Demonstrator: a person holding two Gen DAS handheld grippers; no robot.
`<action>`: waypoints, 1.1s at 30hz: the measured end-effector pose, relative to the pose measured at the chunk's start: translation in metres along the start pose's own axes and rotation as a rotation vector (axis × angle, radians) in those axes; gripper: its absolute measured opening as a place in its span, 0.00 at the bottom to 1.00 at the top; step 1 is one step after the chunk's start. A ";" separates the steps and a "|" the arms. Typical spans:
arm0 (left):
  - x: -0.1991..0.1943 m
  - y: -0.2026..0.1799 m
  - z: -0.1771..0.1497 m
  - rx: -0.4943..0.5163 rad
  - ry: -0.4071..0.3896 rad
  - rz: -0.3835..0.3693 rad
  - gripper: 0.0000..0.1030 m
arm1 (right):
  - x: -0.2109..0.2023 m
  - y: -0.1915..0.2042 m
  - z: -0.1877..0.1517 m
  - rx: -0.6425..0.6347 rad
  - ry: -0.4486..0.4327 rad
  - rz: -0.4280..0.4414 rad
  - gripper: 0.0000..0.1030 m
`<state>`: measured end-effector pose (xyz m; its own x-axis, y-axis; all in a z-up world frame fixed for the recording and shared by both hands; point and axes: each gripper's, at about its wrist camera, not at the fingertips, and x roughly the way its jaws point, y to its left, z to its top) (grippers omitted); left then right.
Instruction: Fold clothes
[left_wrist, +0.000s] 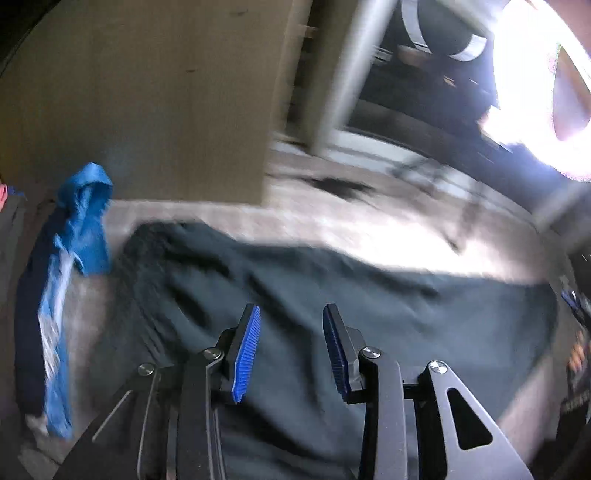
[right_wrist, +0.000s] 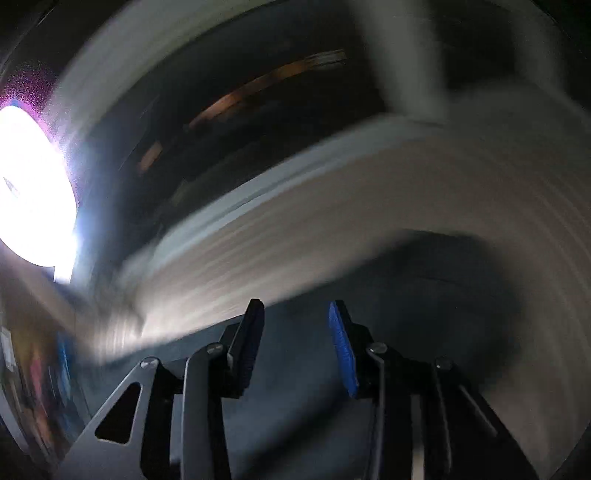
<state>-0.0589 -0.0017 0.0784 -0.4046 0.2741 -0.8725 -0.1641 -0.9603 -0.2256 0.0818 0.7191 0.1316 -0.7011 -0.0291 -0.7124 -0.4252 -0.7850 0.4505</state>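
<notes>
The largest thing before us is the pale carpeted floor (left_wrist: 332, 229), and we have spread the dark garment (left_wrist: 332, 314) flat across it, in our judgement so that its edges can be found and brought together for a fold. It lies wide and loosely wrinkled, reaching from beside the wooden panel (left_wrist: 147, 92) toward the right edge of the left wrist view. Just to its left, apart from it, a blue garment (left_wrist: 74, 240) lies in a long crumpled strip, probably set aside to wait its turn.

Our left hand-held gripper (left_wrist: 291, 347) hangs above the middle of the dark garment, pointing steeply down; its jaws stand partly apart with nothing between them, and the blue pads (left_wrist: 247, 350) touch no cloth that we can see.

Our right hand-held gripper (right_wrist: 295, 347) is likewise partly parted and empty. Its view is heavily smeared, so beyond a dark cloth-like patch under it and a bright light (right_wrist: 33, 184) at the left, we cannot tell what lies ahead.

We judge no fold is in hand yet.
</notes>
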 end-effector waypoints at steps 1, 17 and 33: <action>-0.002 -0.014 -0.013 0.028 0.020 -0.033 0.34 | -0.015 -0.041 0.002 0.118 -0.007 -0.025 0.36; 0.014 -0.191 -0.135 0.501 0.194 -0.203 0.45 | 0.019 -0.074 -0.027 0.196 0.108 -0.016 0.38; 0.023 -0.184 -0.123 0.676 0.150 -0.071 0.00 | 0.032 -0.066 -0.040 0.156 0.151 0.016 0.04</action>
<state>0.0725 0.1753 0.0472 -0.2516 0.2784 -0.9269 -0.7298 -0.6836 -0.0072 0.1100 0.7452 0.0577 -0.6199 -0.1423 -0.7716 -0.5066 -0.6784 0.5321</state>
